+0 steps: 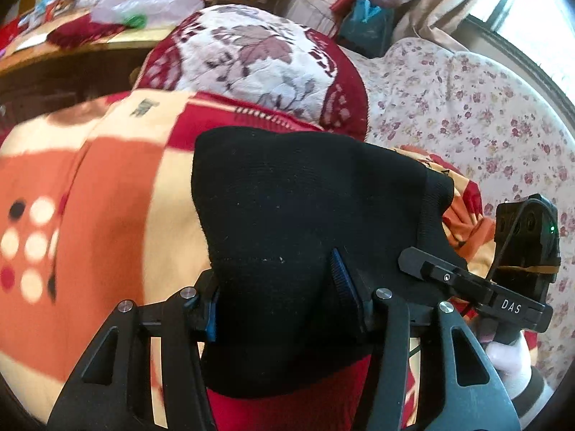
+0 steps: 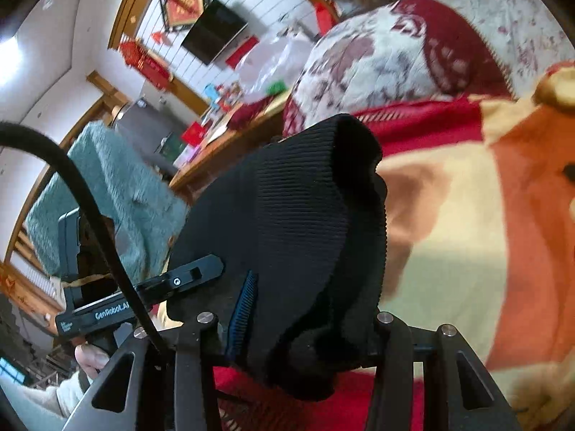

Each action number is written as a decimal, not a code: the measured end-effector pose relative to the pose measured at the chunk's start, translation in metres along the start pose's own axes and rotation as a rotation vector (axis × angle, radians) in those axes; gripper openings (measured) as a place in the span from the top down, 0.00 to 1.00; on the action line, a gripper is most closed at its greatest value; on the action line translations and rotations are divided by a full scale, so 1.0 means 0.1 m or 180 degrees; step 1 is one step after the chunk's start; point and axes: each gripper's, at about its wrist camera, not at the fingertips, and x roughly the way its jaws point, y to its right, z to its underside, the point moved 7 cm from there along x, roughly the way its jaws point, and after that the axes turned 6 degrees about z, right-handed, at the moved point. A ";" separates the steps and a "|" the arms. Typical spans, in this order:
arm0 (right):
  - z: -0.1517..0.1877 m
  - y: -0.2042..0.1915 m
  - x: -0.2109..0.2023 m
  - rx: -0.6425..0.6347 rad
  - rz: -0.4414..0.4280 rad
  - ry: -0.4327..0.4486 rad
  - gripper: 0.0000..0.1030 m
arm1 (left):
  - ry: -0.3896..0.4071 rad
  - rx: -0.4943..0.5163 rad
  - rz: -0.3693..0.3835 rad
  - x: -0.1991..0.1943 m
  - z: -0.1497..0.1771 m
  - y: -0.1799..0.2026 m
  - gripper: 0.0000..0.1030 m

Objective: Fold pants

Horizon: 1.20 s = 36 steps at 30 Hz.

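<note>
With both the left gripper [image 1: 284, 298] and right gripper [image 2: 305, 323] clamped on the black pants [image 1: 305, 208] lifted above the orange blanket [image 1: 107, 215], I'd keep their edges level while laying them down.

daylight from window [image 1: 532, 10] | glare there | fisheye-warped edges | right view motion-blurred

— What can't you make out?
— My left gripper [image 1: 284, 298] has its fingertips buried under the pants [image 1: 305, 215]; same for my right gripper [image 2: 302, 323].
— And the far side?
— The blanket [image 2: 503, 233] is smeared, the far table [image 1: 72, 41] clutter too blurred to name.
</note>
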 end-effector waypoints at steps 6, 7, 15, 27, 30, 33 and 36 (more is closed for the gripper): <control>-0.23 0.36 0.11 0.0147 0.0187 0.0022 0.56 | -0.0136 0.0009 -0.0078 0.47 -0.17 -0.03 0.49; -0.23 0.43 0.16 0.0174 0.0223 -0.0002 0.56 | -0.0180 -0.0019 -0.0111 0.56 -0.15 -0.07 0.49; -0.05 0.83 0.45 0.0304 0.0524 -0.0187 0.44 | -0.0233 -0.0151 -0.0254 0.82 0.01 -0.25 0.26; -0.03 0.58 -0.11 0.0279 0.0913 -0.0021 0.43 | -0.0042 -0.0084 -0.0474 0.38 0.03 -0.06 0.22; 0.01 0.45 -0.24 0.0144 0.1044 0.0051 0.43 | 0.0064 0.0020 -0.0560 0.21 0.06 0.04 0.22; 0.05 0.31 -0.34 0.0024 0.1074 0.0152 0.43 | 0.0150 0.0164 -0.0661 0.06 0.11 0.16 0.22; 0.07 0.18 -0.39 -0.0057 0.1086 0.0244 0.40 | 0.0224 0.0221 -0.0708 -0.09 0.16 0.25 0.22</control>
